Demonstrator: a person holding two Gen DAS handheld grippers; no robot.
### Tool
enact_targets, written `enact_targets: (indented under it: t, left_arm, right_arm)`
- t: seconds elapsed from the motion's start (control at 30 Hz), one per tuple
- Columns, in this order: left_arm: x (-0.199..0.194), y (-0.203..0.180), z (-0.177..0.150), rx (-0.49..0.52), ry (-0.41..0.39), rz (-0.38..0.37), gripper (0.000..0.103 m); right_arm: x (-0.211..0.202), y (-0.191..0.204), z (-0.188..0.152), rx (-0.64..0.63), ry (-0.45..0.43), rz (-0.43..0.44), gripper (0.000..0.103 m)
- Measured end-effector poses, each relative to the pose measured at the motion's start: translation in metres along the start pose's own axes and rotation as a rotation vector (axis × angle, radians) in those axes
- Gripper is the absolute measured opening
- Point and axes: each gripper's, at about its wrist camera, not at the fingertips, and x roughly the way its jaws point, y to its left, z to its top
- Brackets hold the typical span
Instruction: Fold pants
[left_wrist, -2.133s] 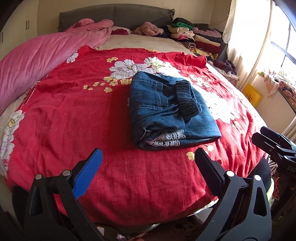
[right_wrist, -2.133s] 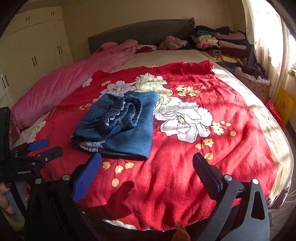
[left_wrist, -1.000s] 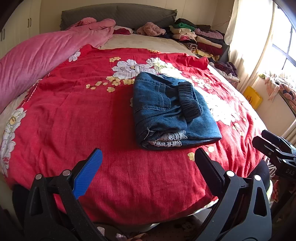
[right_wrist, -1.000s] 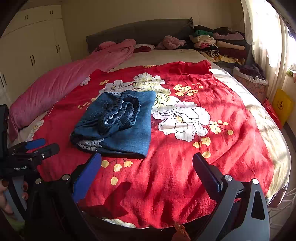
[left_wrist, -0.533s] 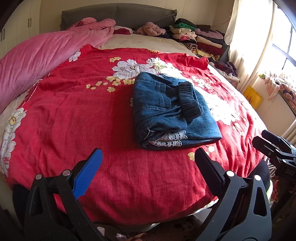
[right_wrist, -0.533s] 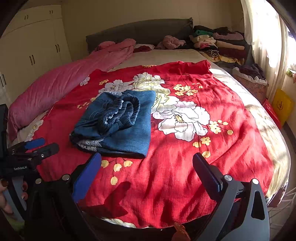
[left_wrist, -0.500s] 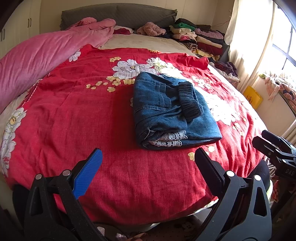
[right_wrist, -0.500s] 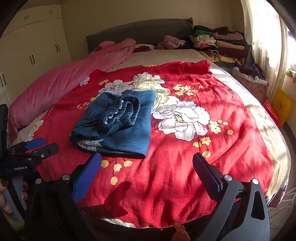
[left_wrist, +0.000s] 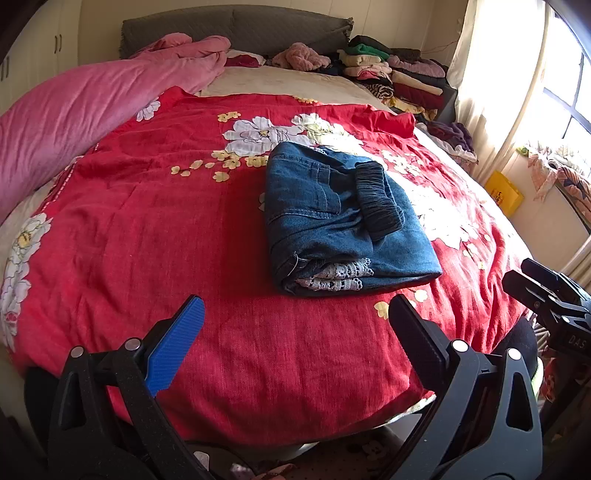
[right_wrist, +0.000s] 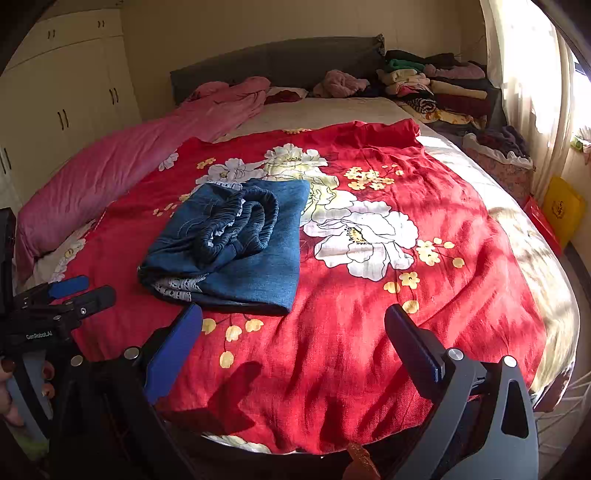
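Observation:
A pair of blue denim pants (left_wrist: 340, 221) (right_wrist: 236, 243) lies folded into a compact rectangle on the red flowered bedspread (left_wrist: 147, 240) (right_wrist: 406, 314), its elastic waistband on top and white lace trim showing at the near edge. My left gripper (left_wrist: 295, 321) is open, held back off the near side of the bed, well short of the pants and touching nothing. My right gripper (right_wrist: 293, 325) is also open and empty, near the bed's front edge to the right of the pants. Each gripper shows at the side of the other's view.
A pink quilt (left_wrist: 74, 110) runs along the bed's left side. Stacks of folded clothes (right_wrist: 436, 88) sit at the head on the right. A curtain and window (left_wrist: 517, 74) stand at the right, a yellow bag (right_wrist: 561, 210) on the floor, white wardrobes (right_wrist: 66, 96) at the left.
Both views have shifted only slightly. The pants lie as before and both grippers stay open.

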Motion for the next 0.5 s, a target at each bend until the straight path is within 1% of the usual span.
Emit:
enact_targets:
  t: [0.5]
  left_arm:
    - [0.0008,0.0028,-0.0015,-0.009,0.007,-0.007,0.093]
  right_arm:
    - [0.0035,-0.0039,0.0004,0.012,0.009,-0.023,0.098]
